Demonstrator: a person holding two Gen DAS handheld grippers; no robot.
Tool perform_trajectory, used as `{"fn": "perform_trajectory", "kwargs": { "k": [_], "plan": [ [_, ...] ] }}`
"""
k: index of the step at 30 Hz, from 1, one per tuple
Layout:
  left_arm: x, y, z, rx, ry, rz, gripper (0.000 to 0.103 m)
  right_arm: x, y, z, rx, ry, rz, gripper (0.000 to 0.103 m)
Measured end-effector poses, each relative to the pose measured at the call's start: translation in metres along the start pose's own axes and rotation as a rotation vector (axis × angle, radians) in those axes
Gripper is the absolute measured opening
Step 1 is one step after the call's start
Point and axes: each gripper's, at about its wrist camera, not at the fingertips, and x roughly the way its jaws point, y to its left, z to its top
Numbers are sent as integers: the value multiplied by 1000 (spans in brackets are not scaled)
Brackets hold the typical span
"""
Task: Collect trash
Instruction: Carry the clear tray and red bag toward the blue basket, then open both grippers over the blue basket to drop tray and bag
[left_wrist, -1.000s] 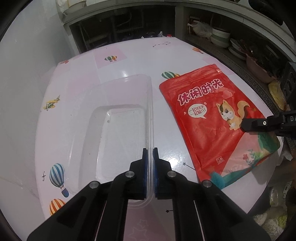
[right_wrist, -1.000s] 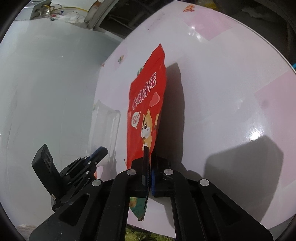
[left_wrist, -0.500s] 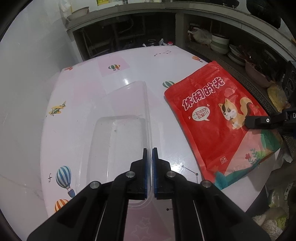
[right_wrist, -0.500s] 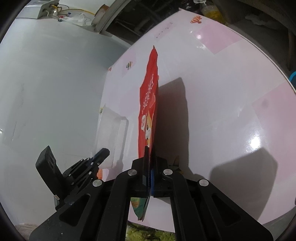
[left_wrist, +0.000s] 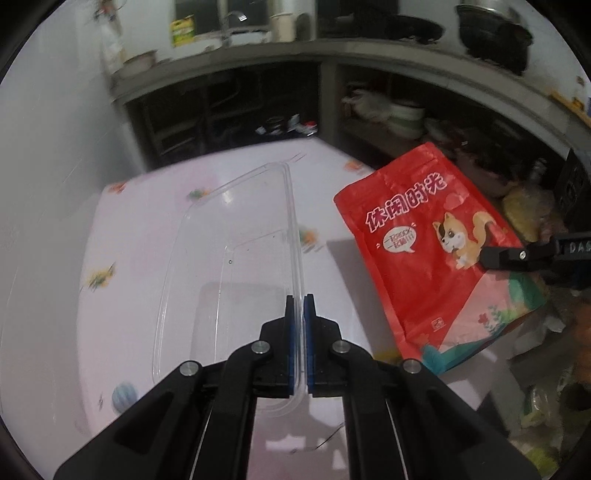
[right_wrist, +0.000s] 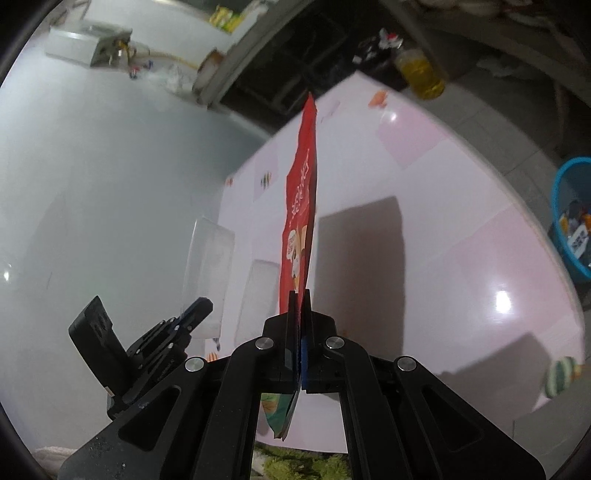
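My left gripper is shut on the rim of a clear plastic tray and holds it lifted above the round pink table. My right gripper is shut on a red snack bag with a squirrel print, held edge-on above the table. In the left wrist view the bag hangs to the right, with the right gripper clamped on its side. In the right wrist view the tray and the left gripper sit at the lower left.
A blue basket holding trash stands on the floor to the right of the table. A bottle of yellow liquid stands beyond the table. Dark shelves with bowls run behind. A white wall is at left.
Both grippers have risen: the tray and the red bag have lifted off the table, and the views now show more of the room beyond.
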Motion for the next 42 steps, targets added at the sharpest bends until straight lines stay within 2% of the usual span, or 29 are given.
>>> {"fn": "perform_trajectory", "kwargs": {
  "k": [5,10,12,15,20,22,27,34,37,38,39,40,42],
  "plan": [
    [6,-46,43,94,-41,-125,4,-56,-38,-2,88,-143,-7,0],
    [24,-107,85,182,-49,-269,4,-134,-100,-14,235,-331,-54,0],
    [37,-131,101,204,-22,-337,4,-158,-128,-26,308,-397,-71,0],
    [71,-181,123,230,76,-454,4,-182,-170,-45,426,-468,-95,0],
    [131,-257,147,265,234,-560,4,-181,-231,-71,634,-534,-93,0],
    [162,-290,152,286,307,-576,4,-175,-258,-74,722,-557,-68,0],
    [245,-353,144,337,451,-539,4,-151,-308,-74,893,-605,-43,0],
    [343,-403,130,315,609,-494,4,-126,-370,-56,1029,-646,-104,0],
    [374,-413,125,286,660,-479,8,-106,-393,-42,1037,-632,-148,6],
    [381,-414,123,277,677,-473,18,-99,-401,-37,1030,-616,-168,16],
    [388,-416,121,264,692,-466,31,-90,-409,-33,1023,-591,-200,31],
    [394,-414,121,245,699,-459,34,-83,-415,-32,1026,-571,-219,37],
    [397,-414,121,222,701,-458,39,-76,-421,-34,1039,-555,-231,39]
  ]
}}
